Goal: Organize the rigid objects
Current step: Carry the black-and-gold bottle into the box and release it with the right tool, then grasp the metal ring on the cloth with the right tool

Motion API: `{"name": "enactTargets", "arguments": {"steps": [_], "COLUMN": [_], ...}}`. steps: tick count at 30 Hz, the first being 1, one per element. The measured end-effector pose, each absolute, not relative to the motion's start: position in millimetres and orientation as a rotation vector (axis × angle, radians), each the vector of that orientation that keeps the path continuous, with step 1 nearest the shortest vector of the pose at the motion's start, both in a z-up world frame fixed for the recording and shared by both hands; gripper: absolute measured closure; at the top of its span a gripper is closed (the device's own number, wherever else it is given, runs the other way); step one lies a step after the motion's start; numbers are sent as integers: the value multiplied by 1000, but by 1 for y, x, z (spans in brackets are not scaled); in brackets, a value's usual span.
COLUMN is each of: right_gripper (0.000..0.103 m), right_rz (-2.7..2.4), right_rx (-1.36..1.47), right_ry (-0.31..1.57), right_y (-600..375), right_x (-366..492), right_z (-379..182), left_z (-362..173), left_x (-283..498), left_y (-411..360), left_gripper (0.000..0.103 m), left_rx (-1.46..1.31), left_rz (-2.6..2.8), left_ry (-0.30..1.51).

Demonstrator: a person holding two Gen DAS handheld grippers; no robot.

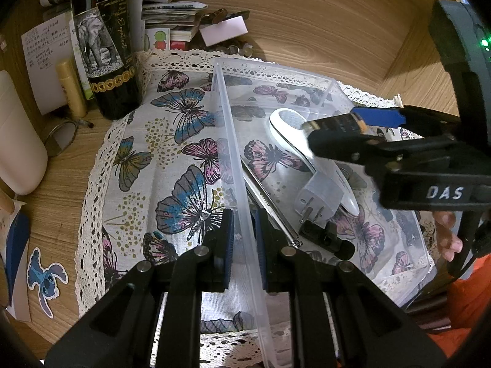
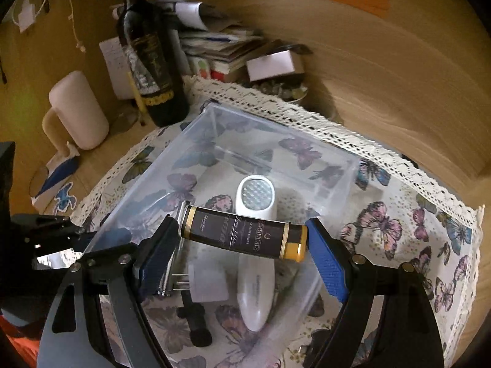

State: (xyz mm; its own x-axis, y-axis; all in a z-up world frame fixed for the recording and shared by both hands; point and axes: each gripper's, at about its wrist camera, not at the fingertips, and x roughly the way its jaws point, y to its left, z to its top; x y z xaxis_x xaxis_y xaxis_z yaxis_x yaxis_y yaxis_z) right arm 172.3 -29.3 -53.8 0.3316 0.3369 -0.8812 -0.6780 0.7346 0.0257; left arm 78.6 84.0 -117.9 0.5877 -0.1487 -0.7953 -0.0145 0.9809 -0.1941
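A clear plastic box [image 1: 233, 128] [image 2: 159, 181] sits on a butterfly cloth. My left gripper [image 1: 244, 239] is shut on the box's near wall. Inside the box lie a white handheld device [image 1: 291, 141] [image 2: 256, 276], a white plug adapter [image 1: 319, 196] [image 2: 210, 282], a black clip-like part [image 1: 325, 236] [image 2: 195, 316] and a metal rod [image 1: 270, 208]. My right gripper [image 2: 242, 239] [image 1: 353, 128] is shut on a black and gold tube [image 2: 245, 234] [image 1: 334, 125], held by its ends above the box.
A dark wine bottle [image 1: 104, 46] [image 2: 150, 61], a cream mug [image 2: 78, 110], a gold tube [image 1: 72, 87], papers and a small white box [image 1: 224, 30] stand behind the cloth [image 1: 172, 141]. A Stitch sticker [image 1: 46, 279] lies at left on the wooden desk.
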Motion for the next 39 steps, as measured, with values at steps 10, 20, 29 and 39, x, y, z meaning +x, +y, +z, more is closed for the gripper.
{"name": "enactTargets", "arguments": {"steps": [10,20,29,39], "right_gripper": [21,20,17,16], "right_rz": [699,631,464,307], "right_rx": [-381,-296,-225,-152], "right_ry": [1042,957,893,945], "right_y": [-23,-60,-125,-184], "right_x": [172,173,160,128], "right_z": [-55,-20,-2,-26], "left_z": [-119,-120,-119,-119], "left_x": [78,77,78,78], "left_y": [84,84,85,86], "left_gripper": [89,89,89,88], "left_rx": [-188,-187,-192,-194], "left_rz": [-81,-81,-89,-89], "left_ry": [943,942,940,940]}}
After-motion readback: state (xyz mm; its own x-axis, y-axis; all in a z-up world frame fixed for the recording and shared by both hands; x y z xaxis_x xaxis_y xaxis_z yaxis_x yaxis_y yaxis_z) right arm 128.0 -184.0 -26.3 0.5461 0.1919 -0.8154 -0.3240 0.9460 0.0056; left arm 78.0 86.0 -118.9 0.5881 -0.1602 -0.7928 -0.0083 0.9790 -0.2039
